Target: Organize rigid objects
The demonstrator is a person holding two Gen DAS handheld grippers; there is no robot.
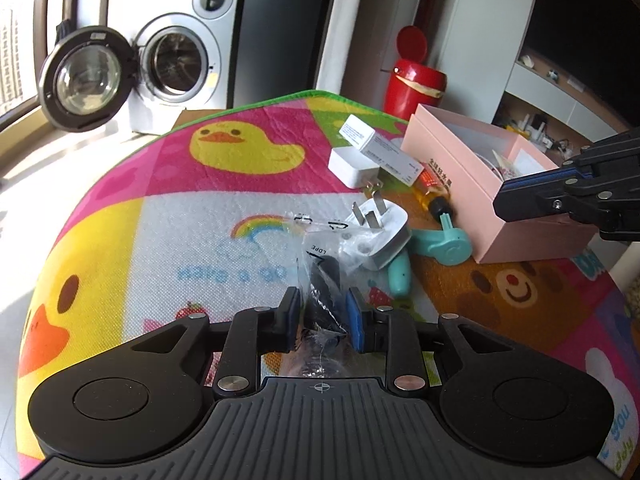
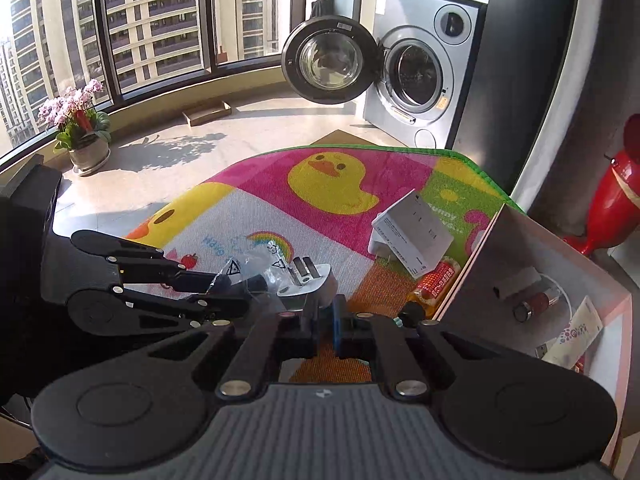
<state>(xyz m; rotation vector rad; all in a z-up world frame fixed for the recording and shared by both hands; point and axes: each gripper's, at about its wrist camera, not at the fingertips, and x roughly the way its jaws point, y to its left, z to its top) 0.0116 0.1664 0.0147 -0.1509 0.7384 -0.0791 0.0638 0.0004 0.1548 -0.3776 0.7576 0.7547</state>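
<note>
Left claw (image 1: 323,312) clamped on clear bag (image 1: 320,264) with black item inside; pads pressed to both sides of bag, narrow gap set by its width. Bag marked LDPE, sitting low over mat (image 1: 160,216), top edge leaning against white plug (image 1: 380,236). Same left claw (image 2: 224,288) seen from right wrist view, entering from left, tips closed on bag (image 2: 248,276) just beside plug (image 2: 308,280).

Right claw (image 2: 324,316) nearly closed, thin gap between black pad and blue pad, nothing gripped. Hovering above orange patch of mat (image 2: 332,364), near plug and left of pink box (image 2: 480,260). From left wrist view, right claw (image 1: 504,200) at right edge, over box (image 1: 480,184); opening there cannot be told.

Plug lying prongs up on mat, resting partly on teal tool (image 1: 436,244). White adapter (image 1: 352,166) farther back, white carton (image 1: 380,148) propped on it and tilted. Orange bottle (image 1: 434,188) with black cap between carton and box, touching box wall. Box open, small items inside: tube (image 2: 576,332), metal cylinder (image 2: 532,304).

Mat covering counter, duck (image 1: 240,148) and bear (image 1: 516,284) prints. Washer (image 1: 176,60) behind, door open. Red bin (image 1: 412,80) behind box. Flowerpot (image 2: 80,132) by window.
</note>
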